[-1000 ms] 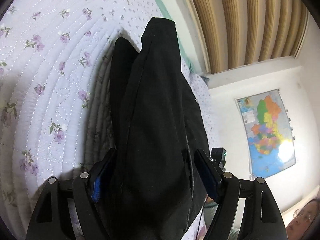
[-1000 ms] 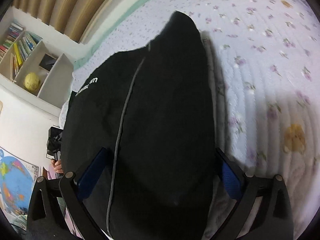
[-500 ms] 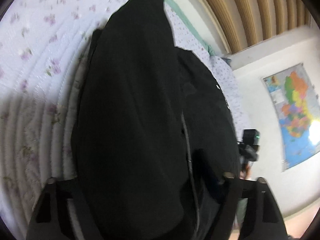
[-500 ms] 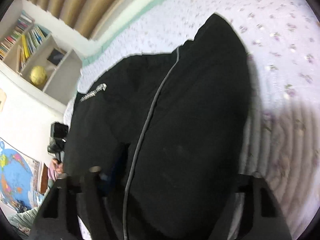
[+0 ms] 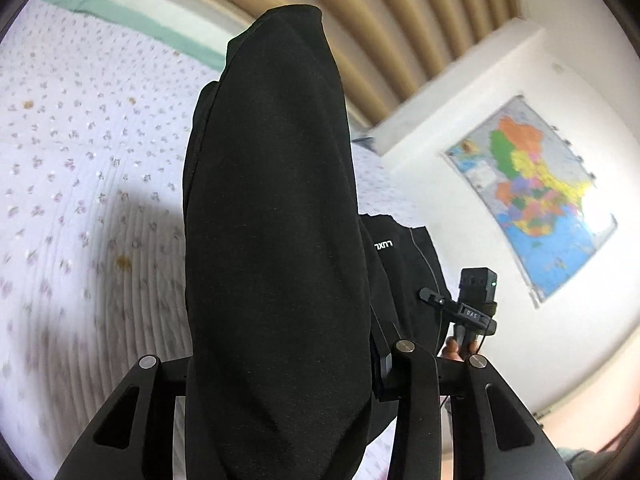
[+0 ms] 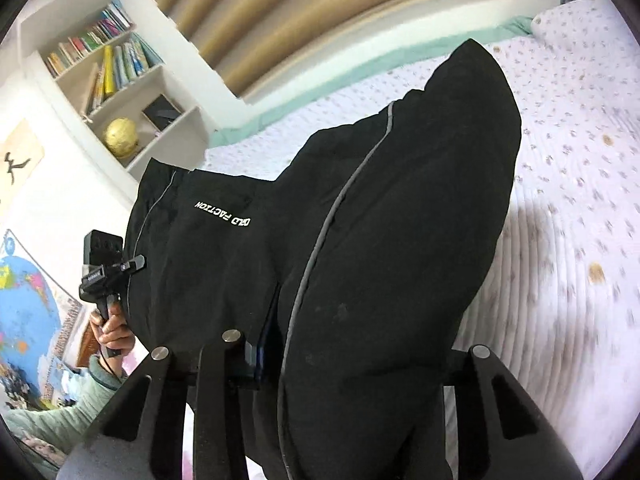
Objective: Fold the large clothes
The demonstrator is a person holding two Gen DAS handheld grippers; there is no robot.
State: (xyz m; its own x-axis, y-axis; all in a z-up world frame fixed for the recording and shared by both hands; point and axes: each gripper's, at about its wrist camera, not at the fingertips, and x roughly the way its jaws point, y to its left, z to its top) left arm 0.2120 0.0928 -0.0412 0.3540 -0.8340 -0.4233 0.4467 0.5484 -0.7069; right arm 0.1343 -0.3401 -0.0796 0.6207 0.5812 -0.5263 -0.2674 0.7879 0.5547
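A pair of black trousers with a grey side stripe and white lettering hangs over the floral bed quilt [image 5: 80,184]. In the left wrist view the black trousers [image 5: 272,240] run up through my left gripper [image 5: 280,364], which is shut on the cloth; the fingertips are hidden by fabric. In the right wrist view the trousers [image 6: 380,240] drape over my right gripper [image 6: 352,356], shut on the cloth, with one finger [image 6: 256,356] showing at the left. Each gripper shows in the other's view, held by a hand: the right one [image 5: 472,304] and the left one [image 6: 104,268].
The quilt [image 6: 580,200] covers the bed, with a green edge at the wall. A bookshelf [image 6: 112,92] with books and a yellow ball stands to the left. A wall map [image 5: 528,196] hangs at the right. The person's sleeve [image 6: 60,420] is at lower left.
Both grippers have lifted and tilted up with the trousers; the wall, map and shelf now fill more of the views. The waist part with lettering has come into sight.
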